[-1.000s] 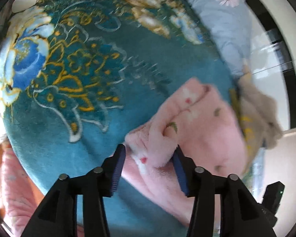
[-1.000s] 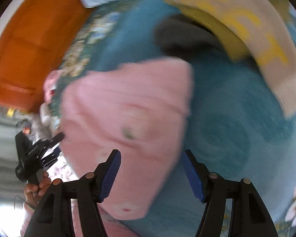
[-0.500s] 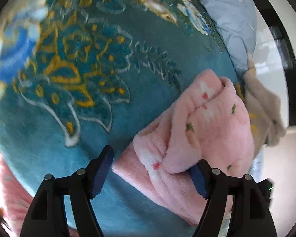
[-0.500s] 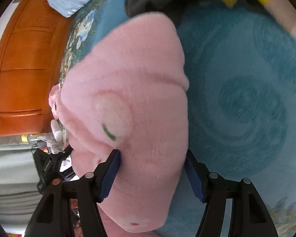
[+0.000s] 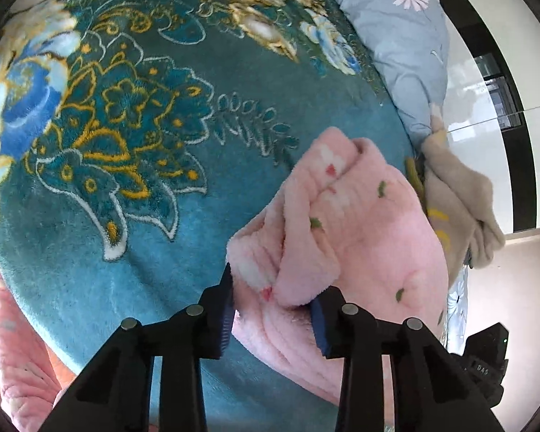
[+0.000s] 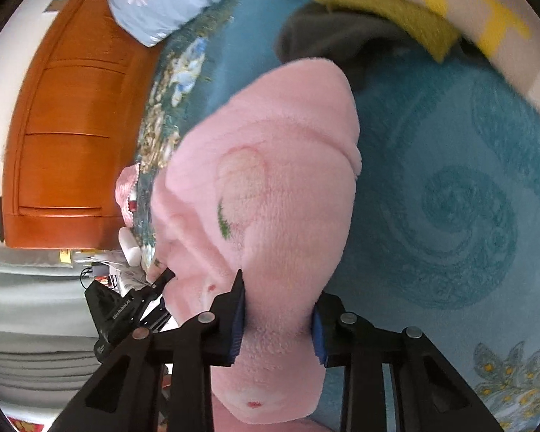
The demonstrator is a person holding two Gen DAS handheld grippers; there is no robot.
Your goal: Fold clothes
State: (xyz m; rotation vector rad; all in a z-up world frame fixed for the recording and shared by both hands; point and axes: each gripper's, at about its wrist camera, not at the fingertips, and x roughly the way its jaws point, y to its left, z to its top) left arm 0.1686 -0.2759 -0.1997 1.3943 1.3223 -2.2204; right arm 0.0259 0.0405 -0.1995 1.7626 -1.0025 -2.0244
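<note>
Pink fleece garment (image 5: 360, 237) is lying bunched on the teal floral blanket (image 5: 133, 165), with the left gripper (image 5: 273, 306) clamping one fold and the right gripper (image 6: 277, 320) pinching another. Its lower edge is running out of view behind the fingers; a beige garment (image 5: 460, 208) is half hidden beyond.

Bright daylight; fisheye-warped edges, perhaps slightly blurred.
</note>
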